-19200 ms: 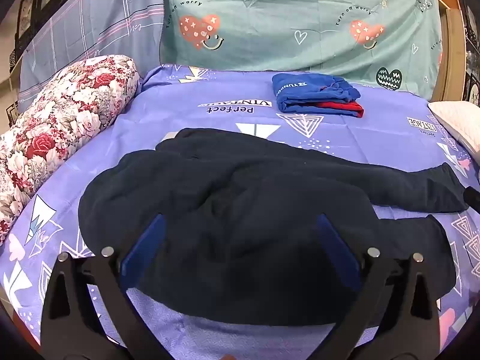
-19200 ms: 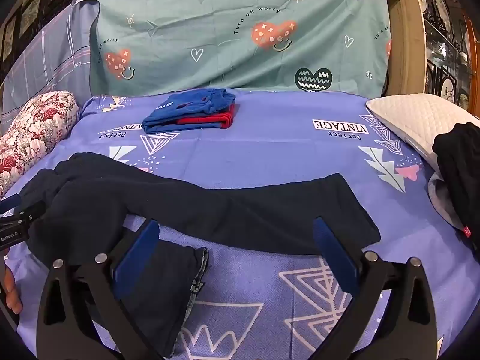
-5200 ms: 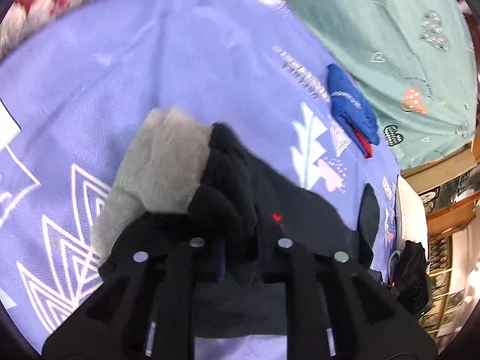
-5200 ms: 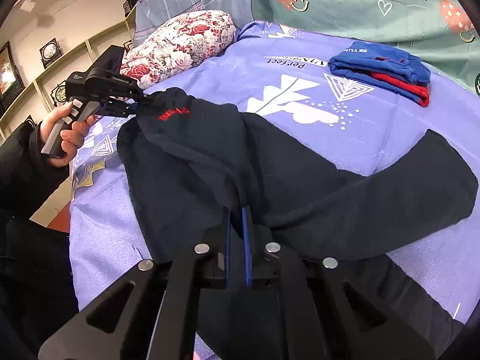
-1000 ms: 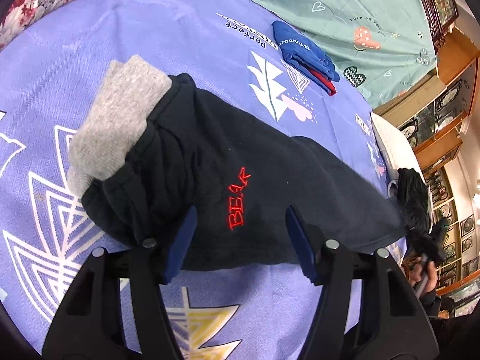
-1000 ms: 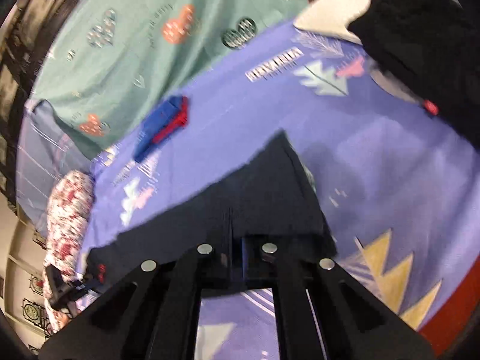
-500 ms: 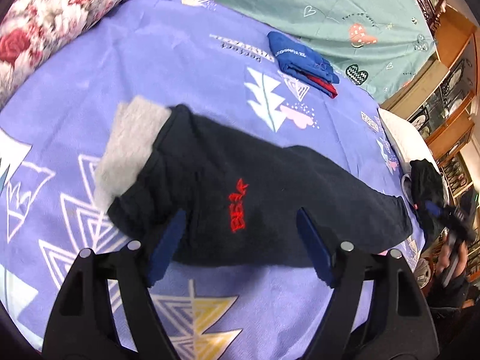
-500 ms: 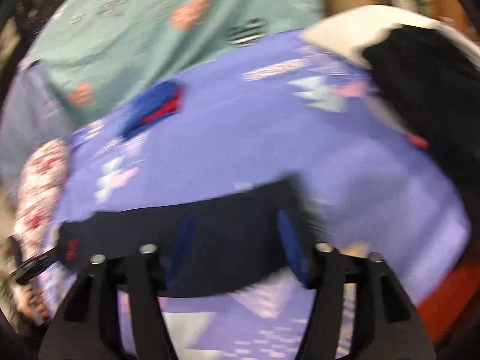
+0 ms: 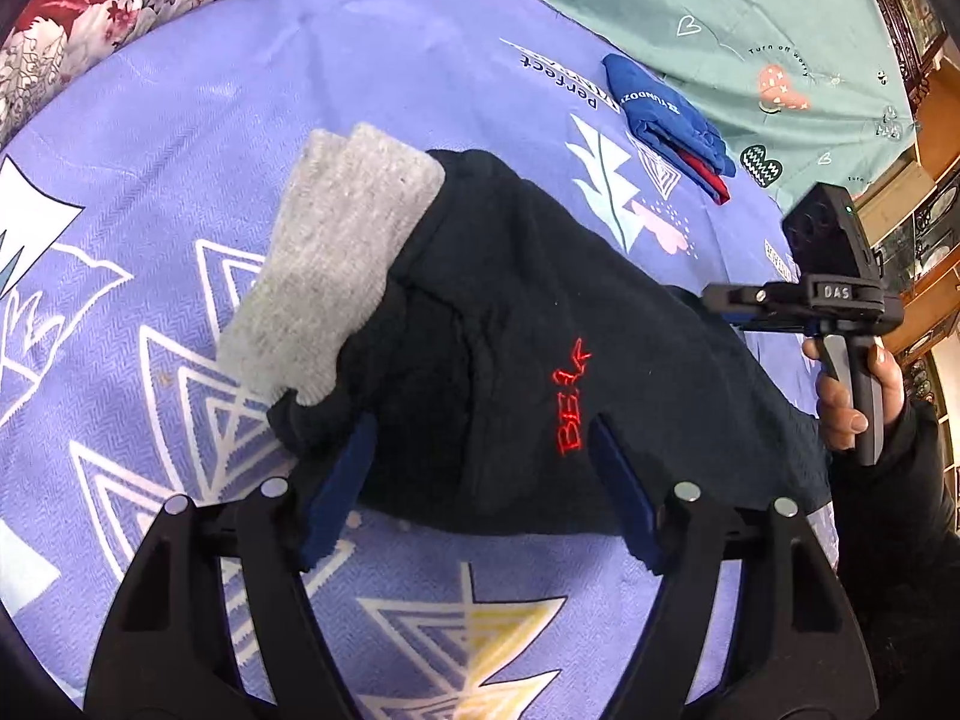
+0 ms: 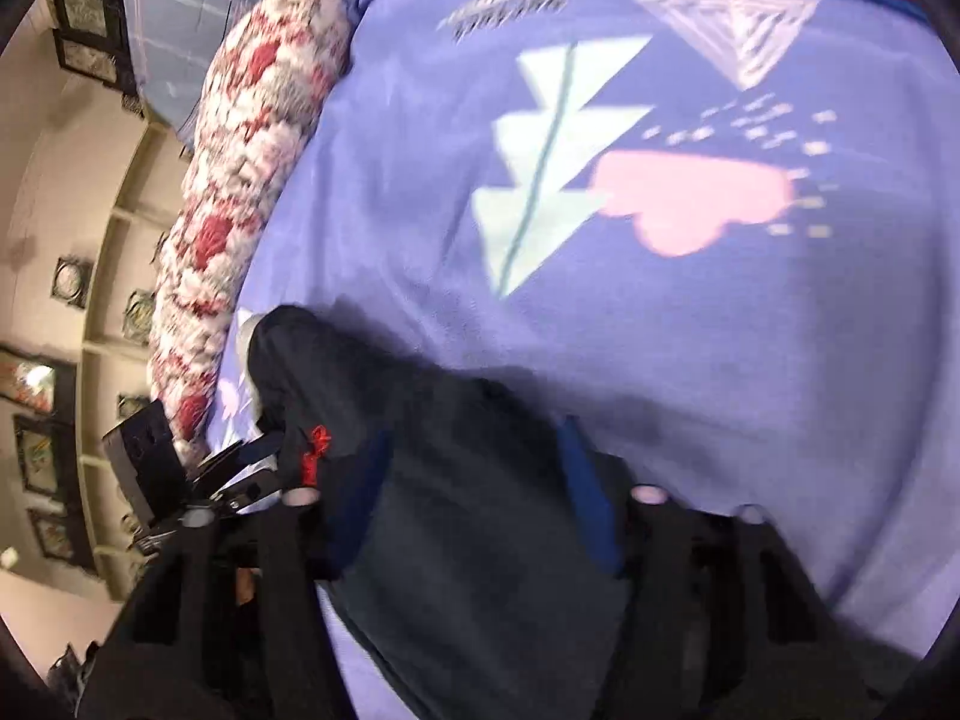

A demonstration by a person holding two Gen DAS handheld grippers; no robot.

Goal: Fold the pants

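Note:
Dark navy pants (image 9: 528,324) with red lettering lie flat on the purple bed sheet (image 9: 180,120), their grey lining (image 9: 336,252) turned out at the waist end. My left gripper (image 9: 480,480) hovers at the pants' near edge. Its jaws are closing, the blue pads apart and not pressing, with the hem between them. The right gripper (image 9: 798,306), held in a hand (image 9: 852,396), hangs over the pants on the right. In the blurred right wrist view, the right gripper (image 10: 474,480) is over the dark cloth (image 10: 456,540). Its jaws are closing and still apart, gripping nothing.
A folded blue and red garment (image 9: 666,120) lies farther back on the sheet. A floral bolster (image 9: 120,6) runs along the left side, and a teal printed cloth (image 9: 720,0) hangs behind the bed. The left gripper (image 10: 150,468) shows at the right wrist view's left edge.
The right gripper let go of the leg end, opened, and swung a long way across toward the waist end, rolling as it went. My left gripper shifted slightly and stayed open.

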